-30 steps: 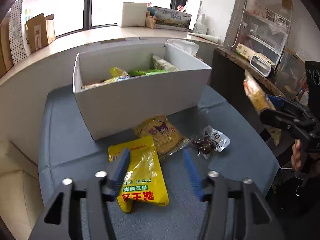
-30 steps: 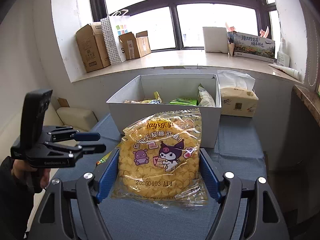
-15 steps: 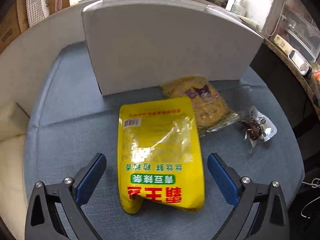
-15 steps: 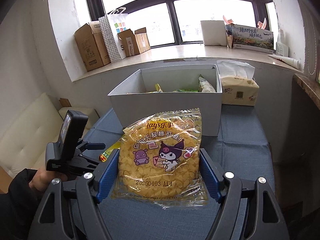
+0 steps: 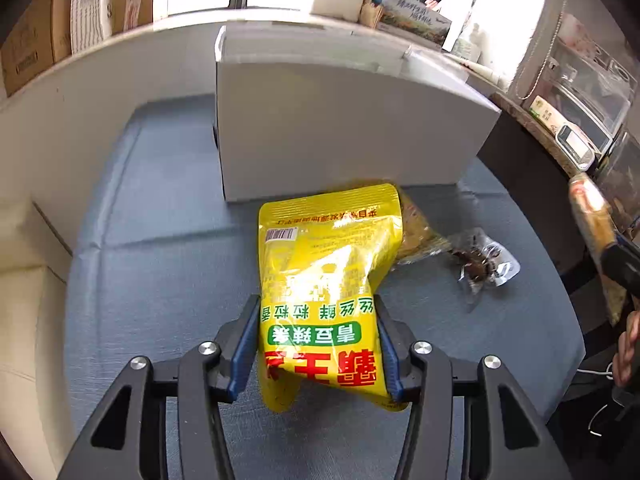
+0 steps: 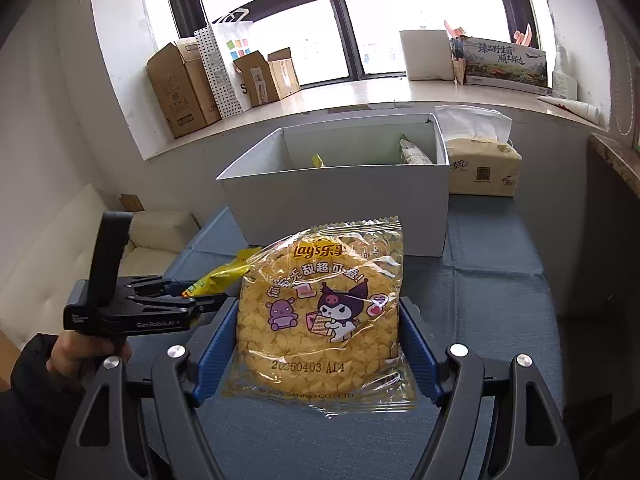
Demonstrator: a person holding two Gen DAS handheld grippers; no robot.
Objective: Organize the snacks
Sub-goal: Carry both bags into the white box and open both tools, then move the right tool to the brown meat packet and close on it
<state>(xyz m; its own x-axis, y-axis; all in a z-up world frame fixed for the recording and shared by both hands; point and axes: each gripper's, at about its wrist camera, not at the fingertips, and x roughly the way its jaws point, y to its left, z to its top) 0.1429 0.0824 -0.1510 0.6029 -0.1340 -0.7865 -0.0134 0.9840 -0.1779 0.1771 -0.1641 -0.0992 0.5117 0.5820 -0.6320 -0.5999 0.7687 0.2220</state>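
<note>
Yellow pouch [image 5: 320,280] lies near the white box [image 5: 340,140], the left gripper [image 5: 316,344] closing onto it; squeeze fully before lifting; the right gripper [image 6: 318,344] grasps the chips bag [image 6: 320,312].

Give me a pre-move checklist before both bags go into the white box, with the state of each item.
1. Left gripper on the yellow bag: ok; the jaws are closing with the bag pinched between them.
2. Right gripper on the Lay's chip bag: ok, pads on both sides.
3. White box open on top: ok.
4. Room inside the box: cannot tell; a few packets show, the floor is hidden.
5. Path to the box: ok, nothing stands between.
6. Snacks left on the blue cloth: not ok; another chip bag and a clear packet remain.
</note>
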